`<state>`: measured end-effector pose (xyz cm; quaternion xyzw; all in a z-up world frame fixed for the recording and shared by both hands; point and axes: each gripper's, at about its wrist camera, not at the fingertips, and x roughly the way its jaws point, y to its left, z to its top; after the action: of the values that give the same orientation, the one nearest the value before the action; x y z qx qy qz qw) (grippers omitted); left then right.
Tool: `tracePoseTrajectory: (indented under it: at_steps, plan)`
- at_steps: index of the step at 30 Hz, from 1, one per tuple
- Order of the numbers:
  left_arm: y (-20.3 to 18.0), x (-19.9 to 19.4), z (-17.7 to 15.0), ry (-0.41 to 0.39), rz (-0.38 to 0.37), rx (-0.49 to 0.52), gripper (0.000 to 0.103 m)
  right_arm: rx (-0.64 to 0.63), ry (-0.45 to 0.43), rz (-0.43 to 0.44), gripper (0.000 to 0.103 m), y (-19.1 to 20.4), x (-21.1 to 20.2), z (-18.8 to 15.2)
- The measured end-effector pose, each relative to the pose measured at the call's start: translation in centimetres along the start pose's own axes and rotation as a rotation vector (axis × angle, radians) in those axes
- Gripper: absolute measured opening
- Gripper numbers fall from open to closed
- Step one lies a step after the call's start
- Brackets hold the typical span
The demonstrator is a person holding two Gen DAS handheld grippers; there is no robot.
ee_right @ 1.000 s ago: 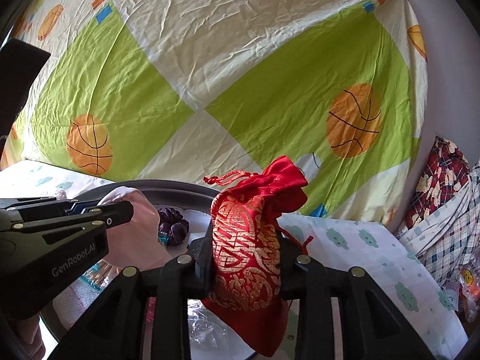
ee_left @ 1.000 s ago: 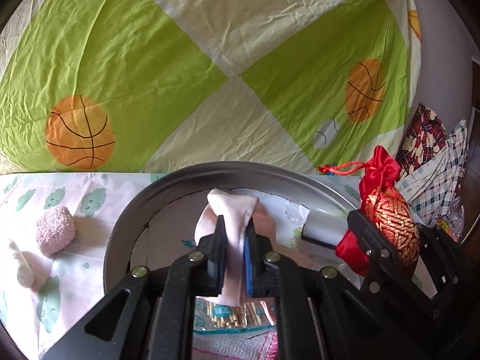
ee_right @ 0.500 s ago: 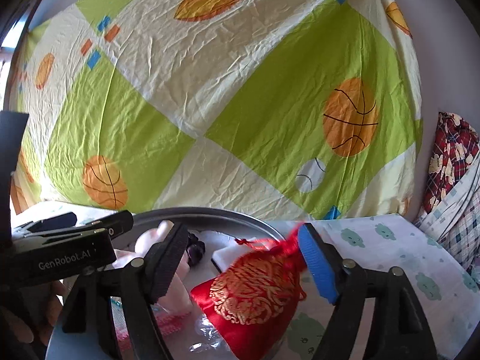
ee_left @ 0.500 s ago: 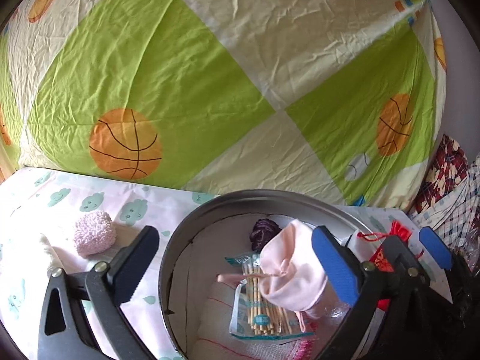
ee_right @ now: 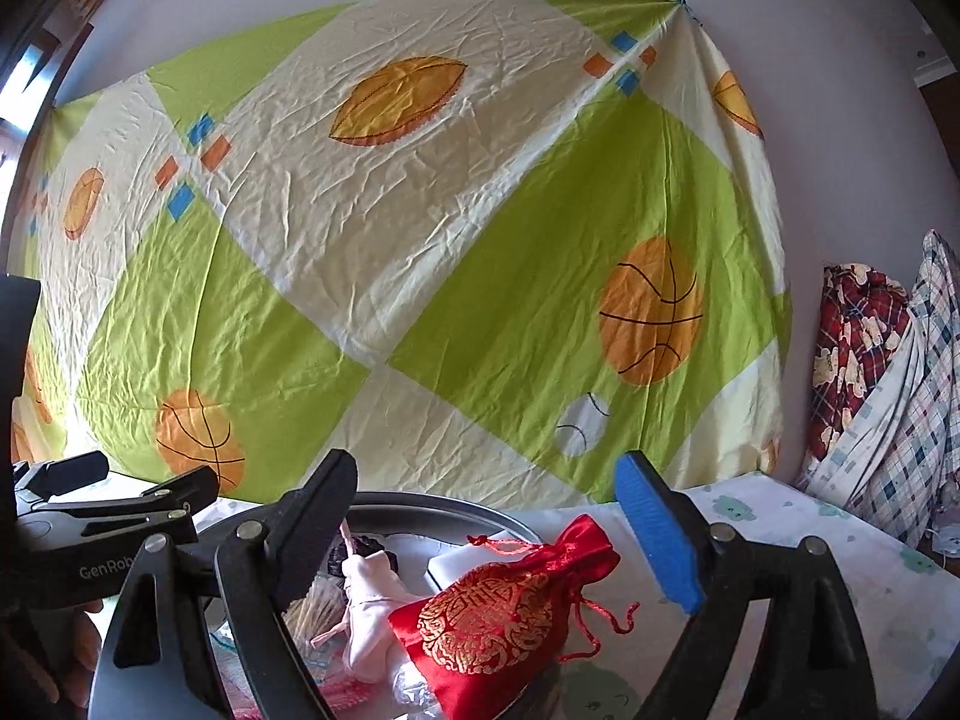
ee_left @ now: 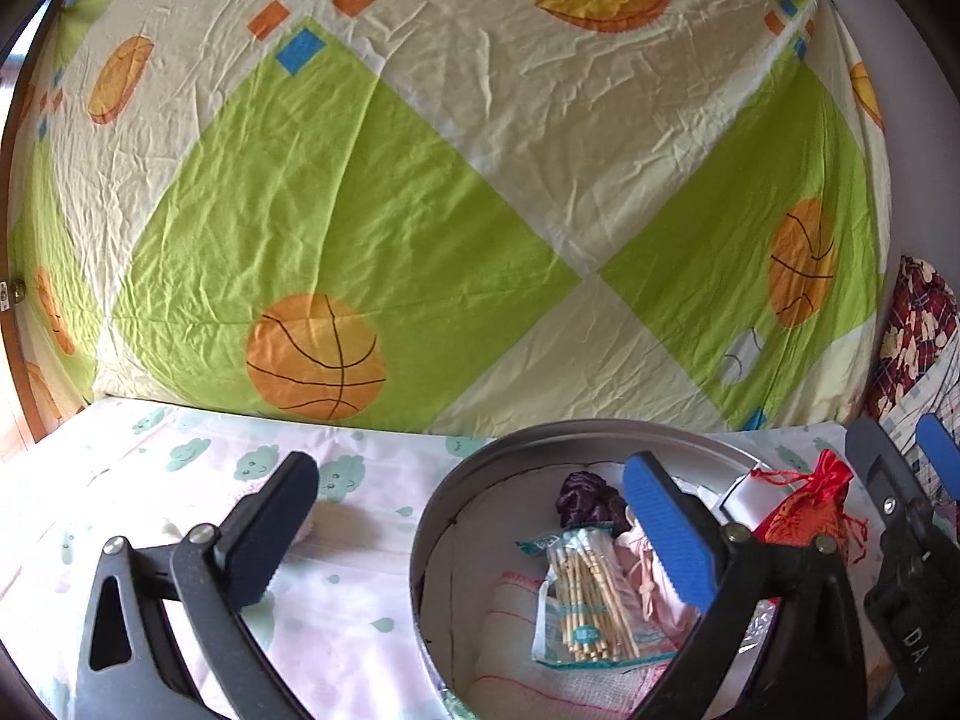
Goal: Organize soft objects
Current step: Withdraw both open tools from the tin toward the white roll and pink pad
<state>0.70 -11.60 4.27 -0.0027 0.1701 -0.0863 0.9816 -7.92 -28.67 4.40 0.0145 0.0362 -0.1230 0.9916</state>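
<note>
A round grey metal tin [ee_left: 480, 462] sits on the bed and holds several soft things. A pale pink pouch [ee_left: 645, 570] lies inside it, also in the right wrist view [ee_right: 372, 600]. A red and gold drawstring pouch [ee_right: 498, 606] lies across the tin's right rim, also in the left wrist view [ee_left: 807, 510]. My left gripper [ee_left: 474, 534] is open and empty, above the tin's left rim. My right gripper [ee_right: 498, 528] is open and empty, above the red pouch. The left gripper also shows in the right wrist view [ee_right: 114, 516].
The tin also holds a dark purple scrunchie [ee_left: 585, 495], a packet of cotton swabs [ee_left: 591, 606], a white and pink cloth [ee_left: 540, 660] and a white box [ee_right: 462, 567]. A basketball-print sheet [ee_left: 420, 180] hangs behind. Plaid bedding [ee_right: 882, 396] is piled at right.
Both grippers opened and let go: the pink pouch dropped into the tin, the red pouch onto its right rim. Both grippers then lifted back; the left one shifted left.
</note>
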Motion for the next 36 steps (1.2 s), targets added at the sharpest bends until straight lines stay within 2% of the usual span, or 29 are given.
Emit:
tracePoseTrajectory:
  at_steps: [3, 8, 24, 36]
  plan:
    - [1.0, -0.1, -0.6, -0.002, 0.031, -0.006, 0.103, -0.008, -0.006, 0.005, 0.089, 0.5, -0.2, -0.2]
    - [2.2, -0.2, -1.3, -0.023, 0.127, 0.004, 0.103, 0.018, -0.016, 0.02, 0.089, 1.2, -0.8, -0.7]
    - [6.2, -0.1, -2.6, 0.011, 0.186, 0.014, 0.103, 0.033, -0.069, -0.095, 0.089, 1.9, -2.4, -0.6]
    - [9.3, 0.4, -3.1, 0.042, 0.224, 0.019, 0.103, 0.057, -0.053, -0.11, 0.089, 4.1, -3.1, -0.7]
